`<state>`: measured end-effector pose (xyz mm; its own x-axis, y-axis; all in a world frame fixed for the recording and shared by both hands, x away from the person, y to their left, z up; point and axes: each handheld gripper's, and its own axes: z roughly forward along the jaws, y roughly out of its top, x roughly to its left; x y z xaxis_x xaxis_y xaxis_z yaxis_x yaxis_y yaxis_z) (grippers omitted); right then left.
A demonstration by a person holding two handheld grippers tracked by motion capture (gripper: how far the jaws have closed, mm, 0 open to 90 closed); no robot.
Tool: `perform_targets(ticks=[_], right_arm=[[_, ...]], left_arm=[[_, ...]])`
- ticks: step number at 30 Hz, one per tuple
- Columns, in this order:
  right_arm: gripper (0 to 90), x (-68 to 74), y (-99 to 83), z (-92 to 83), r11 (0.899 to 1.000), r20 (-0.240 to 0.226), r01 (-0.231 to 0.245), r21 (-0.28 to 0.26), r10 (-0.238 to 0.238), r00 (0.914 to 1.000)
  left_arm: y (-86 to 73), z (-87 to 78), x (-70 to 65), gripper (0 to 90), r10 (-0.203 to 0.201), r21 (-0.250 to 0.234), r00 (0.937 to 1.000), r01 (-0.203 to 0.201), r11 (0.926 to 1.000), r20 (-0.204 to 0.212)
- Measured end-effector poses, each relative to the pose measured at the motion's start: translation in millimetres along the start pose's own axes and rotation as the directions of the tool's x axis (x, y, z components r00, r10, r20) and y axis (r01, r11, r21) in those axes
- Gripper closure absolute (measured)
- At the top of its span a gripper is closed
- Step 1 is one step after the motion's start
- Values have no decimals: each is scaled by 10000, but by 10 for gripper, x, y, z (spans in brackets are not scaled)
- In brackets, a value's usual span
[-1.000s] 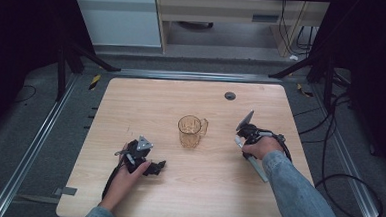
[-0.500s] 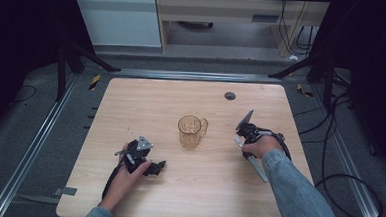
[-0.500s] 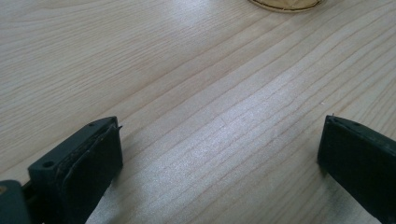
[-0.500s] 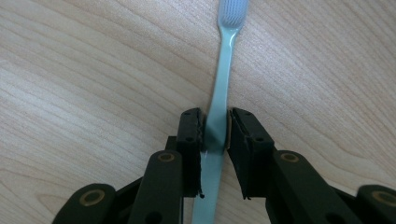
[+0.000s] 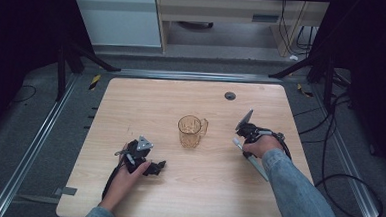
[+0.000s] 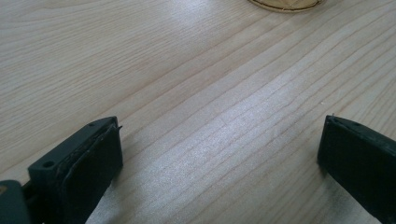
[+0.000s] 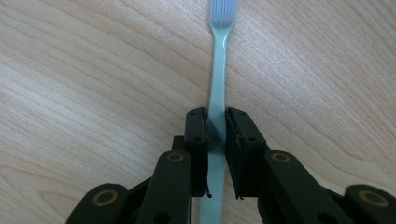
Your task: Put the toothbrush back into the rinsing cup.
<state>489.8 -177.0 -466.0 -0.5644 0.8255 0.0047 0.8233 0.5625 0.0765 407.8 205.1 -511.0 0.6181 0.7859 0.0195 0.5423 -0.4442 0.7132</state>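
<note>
While the left gripper [image 5: 159, 166] just sits wide open and empty on the table [image 5: 131, 105], the amber mug [image 5: 191, 131] waits mid-table. The right gripper [image 7: 215, 128], whose jaws have just been closing, pinches the toothbrush [image 7: 218, 70] handle. I'd lift it straight, nice and slow, so it doesn't twist.
</note>
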Motion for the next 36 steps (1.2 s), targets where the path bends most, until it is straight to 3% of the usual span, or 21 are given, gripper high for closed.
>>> perform_targets(ticks=[1, 5, 6, 13, 14, 20, 27, 29, 30, 32, 33, 34, 36], right_arm=[[792, -31, -16, 14, 9989, 29, 461, -110, -461, 9989], [792, -60, -28, 2, 9971, 12, 709, -265, -709, 9975], [793, -47, -28, -36, 9986, -127, 342, -396, -348, 9993], [793, -58, -29, -193, 9950, -367, 209, -978, -246, 9990], [793, -76, -31, -220, 9929, -427, 373, -1131, -424, 9982], [793, -54, 5, -432, 9816, -627, 61, -1907, -183, 9979], [793, -53, 20, -545, 9729, -634, 61, -2313, -214, 9978], [793, -76, 17, -596, 9618, -613, 251, -2726, -434, 9972], [793, -69, 20, -619, 9595, -691, 63, -2816, -268, 9973], [793, -108, 16, -644, 9452, -605, 467, -3232, -699, 9957], [793, -108, 16, -644, 9452, -605, 467, -3232, -699, 9957], [793, -78, 22, -671, 9417, -710, 124, -3363, -385, 9967], [793, -98, 24, -701, 9208, -610, 396, -3880, -685, 9958]], left_arm=[[0, 0, 0, 0, 1, 0, 10000, -1, 10000, -1], [0, 0, 0, 0, 3, 2, 10000, -3, 10000, 0], [0, 0, 0, 0, 2, 2, 10000, -2, 10000, 2], [0, 0, -1, 0, 3, 0, 10000, -3, 10000, -9], [0, 0, 0, 0, -1, 1, 10000, 1, 10000, 1], [0, 0, -1, 0, -3, 0, 10000, 3, 10000, 4], [0, -1, -1, 0, 2, 4, 10000, -2, 10000, 8], [0, -1, -1, 0, 1, 6, 10000, -1, 10000, 8], [0, -1, -1, 0, 1, 6, 10000, -1, 10000, 8], [0, -1, 0, 0, 5, 10, 10000, -5, 10000, 8], [0, -1, 0, 0, 5, 10, 10000, -5, 10000, 8], [0, -1, 0, 0, 4, 8, 10000, -4, 10000, 8], [0, -1, -1, 0, 4, 3, 10000, -4, 10000, 7]])
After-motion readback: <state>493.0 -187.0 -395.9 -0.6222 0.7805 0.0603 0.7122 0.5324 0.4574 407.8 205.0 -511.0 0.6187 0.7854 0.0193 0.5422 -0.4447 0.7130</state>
